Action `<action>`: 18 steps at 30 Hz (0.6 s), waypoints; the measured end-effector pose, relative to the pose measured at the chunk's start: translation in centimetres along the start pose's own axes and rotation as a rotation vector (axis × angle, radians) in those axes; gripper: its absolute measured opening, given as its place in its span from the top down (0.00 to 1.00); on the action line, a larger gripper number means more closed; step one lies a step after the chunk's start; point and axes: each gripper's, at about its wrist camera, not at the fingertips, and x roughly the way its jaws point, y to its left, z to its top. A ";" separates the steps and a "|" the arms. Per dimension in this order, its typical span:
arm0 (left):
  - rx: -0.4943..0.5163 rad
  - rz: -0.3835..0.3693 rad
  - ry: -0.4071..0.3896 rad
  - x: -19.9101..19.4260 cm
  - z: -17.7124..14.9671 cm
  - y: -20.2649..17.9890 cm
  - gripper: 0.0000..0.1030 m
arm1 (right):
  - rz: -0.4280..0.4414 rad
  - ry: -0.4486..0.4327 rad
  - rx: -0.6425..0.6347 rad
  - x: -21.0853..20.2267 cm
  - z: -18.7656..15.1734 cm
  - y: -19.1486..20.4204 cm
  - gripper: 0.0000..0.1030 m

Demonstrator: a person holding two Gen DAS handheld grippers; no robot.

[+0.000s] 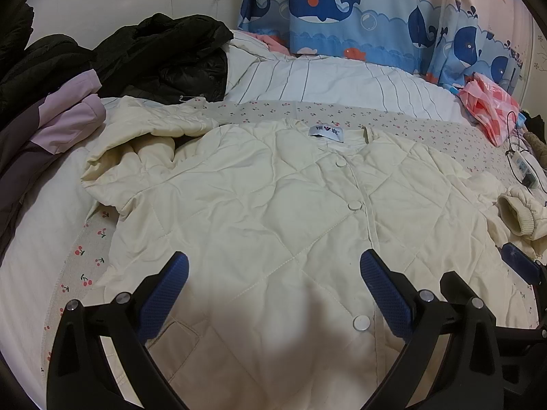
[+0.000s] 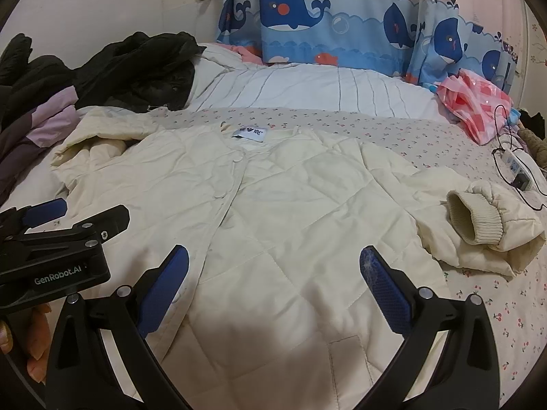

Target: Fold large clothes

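Lying buttoned and face-up across the frame's centre on the cherry-print bedsheet (image 1: 266, 109), the cream quilted snap-button jacket (image 1: 273, 212) fills both views; the left gripper (image 1: 273, 266) and right gripper (image 2: 273, 263) hover above its hem, jaws spread wide, holding nothing.

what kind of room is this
Most likely a bedroom, perhaps a child's: a jacket lies on a bed with a cherry-print sheet, a striped duvet behind, and whale curtains.

1. "GenRobot.AI", white lettering on the black body of the left gripper (image 2: 44, 229), seen in the right wrist view.
2. Neck label (image 1: 326, 133) of the cream jacket (image 1: 273, 212): printed, but too small to read.
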 end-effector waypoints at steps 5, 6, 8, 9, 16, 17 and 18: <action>-0.001 -0.001 0.001 0.0 0.0 0.0 0.07 | 0.000 -0.002 -0.004 0.1 0.0 0.1 0.06; -0.001 -0.001 0.001 0.0 0.0 0.0 0.07 | 0.001 -0.002 -0.003 0.0 0.0 0.1 0.06; -0.002 -0.003 0.000 0.0 0.0 0.0 0.07 | 0.001 -0.005 -0.007 0.0 0.1 0.1 0.06; -0.003 -0.006 0.000 0.0 0.0 0.0 0.07 | 0.003 -0.008 -0.011 0.0 0.1 0.1 0.06; -0.009 -0.021 -0.011 -0.1 0.3 0.1 0.07 | -0.022 -0.048 -0.040 -2.0 3.9 -6.0 0.06; -0.016 -0.027 -0.010 -0.2 0.4 0.3 0.07 | -0.029 -0.040 -0.042 -2.2 4.2 -7.9 0.06; -0.023 -0.031 -0.008 -0.2 0.4 0.4 0.07 | -0.041 -0.025 -0.045 -2.1 4.4 -9.8 0.06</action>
